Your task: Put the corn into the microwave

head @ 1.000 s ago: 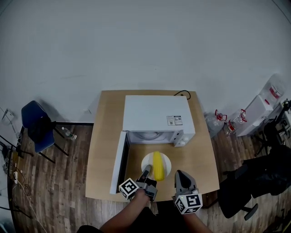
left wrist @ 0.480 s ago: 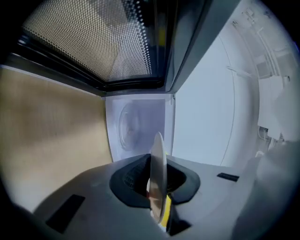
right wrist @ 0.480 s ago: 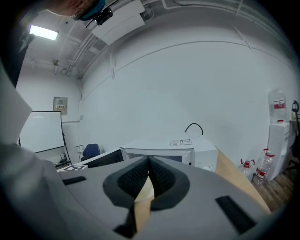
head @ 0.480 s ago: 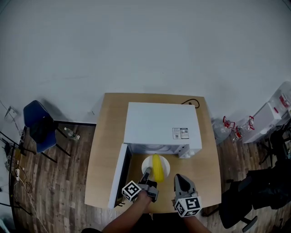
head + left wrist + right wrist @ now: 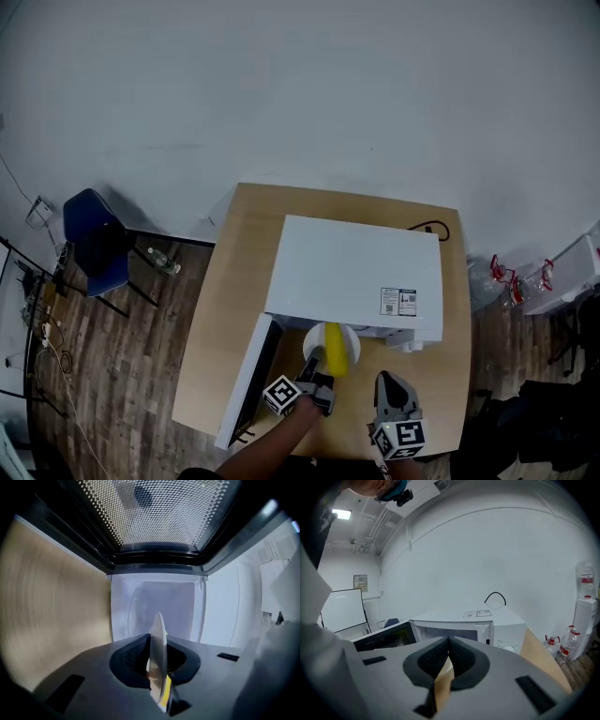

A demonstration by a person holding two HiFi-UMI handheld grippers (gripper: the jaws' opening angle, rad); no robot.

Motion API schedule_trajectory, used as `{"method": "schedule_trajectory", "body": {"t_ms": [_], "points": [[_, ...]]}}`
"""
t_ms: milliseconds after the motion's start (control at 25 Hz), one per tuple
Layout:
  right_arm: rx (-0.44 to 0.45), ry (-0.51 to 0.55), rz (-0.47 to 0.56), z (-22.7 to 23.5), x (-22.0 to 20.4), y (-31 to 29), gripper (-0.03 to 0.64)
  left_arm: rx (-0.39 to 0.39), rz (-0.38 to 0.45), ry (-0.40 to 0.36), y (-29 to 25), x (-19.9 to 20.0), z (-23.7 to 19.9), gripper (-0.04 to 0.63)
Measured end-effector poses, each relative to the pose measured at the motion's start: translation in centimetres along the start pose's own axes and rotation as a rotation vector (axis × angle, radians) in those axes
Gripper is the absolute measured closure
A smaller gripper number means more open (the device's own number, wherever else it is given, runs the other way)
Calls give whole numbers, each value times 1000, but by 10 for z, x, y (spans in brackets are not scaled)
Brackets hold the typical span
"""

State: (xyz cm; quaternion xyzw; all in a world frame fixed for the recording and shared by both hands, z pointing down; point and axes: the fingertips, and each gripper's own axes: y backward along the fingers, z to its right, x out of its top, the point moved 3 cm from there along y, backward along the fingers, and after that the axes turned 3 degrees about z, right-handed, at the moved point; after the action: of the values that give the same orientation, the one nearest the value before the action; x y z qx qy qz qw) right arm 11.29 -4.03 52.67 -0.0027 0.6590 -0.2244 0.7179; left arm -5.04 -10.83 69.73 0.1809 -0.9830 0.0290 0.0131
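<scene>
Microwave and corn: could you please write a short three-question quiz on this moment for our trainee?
1. True or false: the microwave has its door open.
2. The left gripper is shut on: A) the door B) the rim of the plate bearing the corn C) nothing.
3. Short answer: what does the right gripper hold?
Key: 1 true; 2 B; 3 nothing, its jaws are shut and empty.

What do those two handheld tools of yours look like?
The left gripper and right gripper are both grey, wedge-shaped bodies tapering to two jaws lined with black ribbed pads. Each carries a white cube printed with black square markers.
</scene>
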Motion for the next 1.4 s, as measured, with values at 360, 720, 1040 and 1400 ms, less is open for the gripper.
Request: {"method": "schedule_trajectory", "body": {"t_ms": [360,720,1040,1400], "points": [[51,20,-93,9,-20,-30,557,-10,65,32,-35,10,-22,566],[54,13,-96,11,-21,-45,557,72,84,31,-47,11,-46,566],[28,2,-115,20,-31,-41,557,110,123,43,-56,17,-51,566],[34,-11,-129,18,-40,-39,557,85,106,0,-60,15,-46,529]]}}
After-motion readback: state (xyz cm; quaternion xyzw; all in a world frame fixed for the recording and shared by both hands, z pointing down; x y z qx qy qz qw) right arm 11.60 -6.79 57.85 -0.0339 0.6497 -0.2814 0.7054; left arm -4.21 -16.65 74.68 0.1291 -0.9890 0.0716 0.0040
